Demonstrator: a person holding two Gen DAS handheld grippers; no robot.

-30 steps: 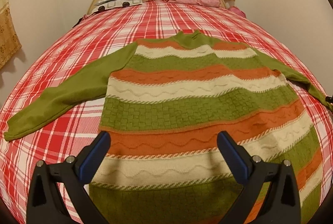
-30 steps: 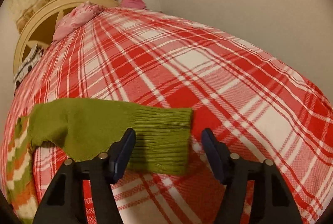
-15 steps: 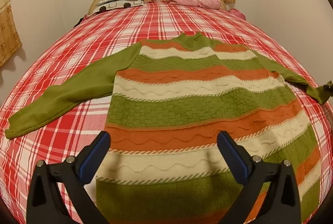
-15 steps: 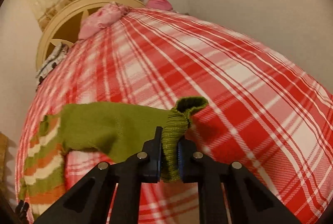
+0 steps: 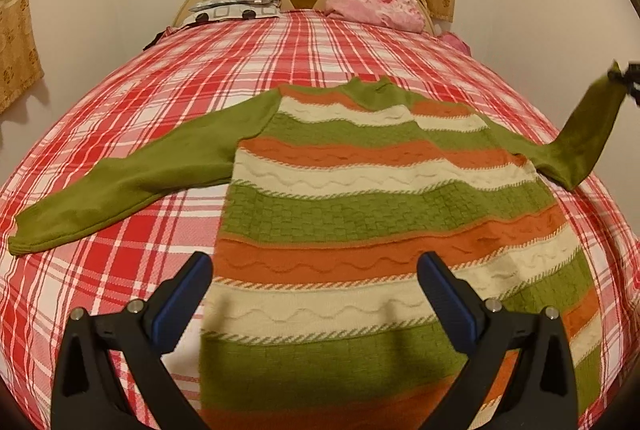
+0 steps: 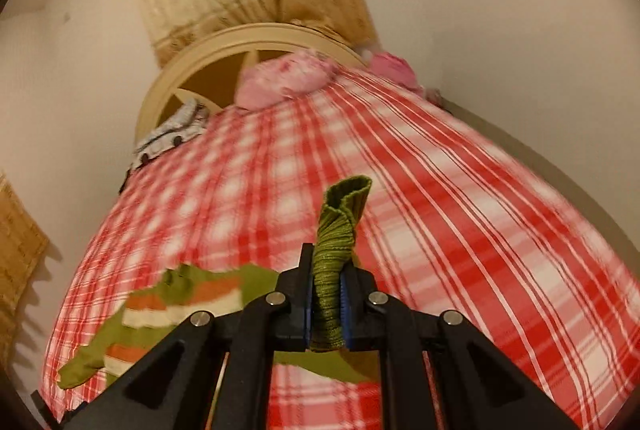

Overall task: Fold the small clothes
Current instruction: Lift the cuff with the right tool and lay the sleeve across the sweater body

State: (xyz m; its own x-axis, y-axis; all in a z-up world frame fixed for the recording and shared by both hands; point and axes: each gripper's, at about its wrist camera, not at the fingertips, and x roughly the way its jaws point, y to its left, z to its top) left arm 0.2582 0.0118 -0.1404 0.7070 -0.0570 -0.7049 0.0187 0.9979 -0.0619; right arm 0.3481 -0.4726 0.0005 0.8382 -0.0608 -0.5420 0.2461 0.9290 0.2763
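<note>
Because I mean to fold this sleeve inward, my right fingers (image 6: 326, 304) pinch the ribbed green cuff (image 6: 334, 250) above the red plaid bed (image 5: 168, 110) where the striped green, orange and cream knitted sweater (image 5: 360, 214) lies flat, while my left fingers (image 5: 316, 294) hover spread over its hem.

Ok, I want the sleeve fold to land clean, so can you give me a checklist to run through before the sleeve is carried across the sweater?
1. Right gripper clamped on the sleeve cuff: ok, cuff pinched between the pads.
2. Right sleeve lifted off the plaid bedspread: ok.
3. Sweater body lying flat: ok, no big wrinkles visible.
4. Left sleeve spread out flat: ok.
5. Left gripper open and free above the hem: ok, nothing between its fingers.
6. Hem edge straight: cannot tell, it is cut off at the frame bottom.
</note>
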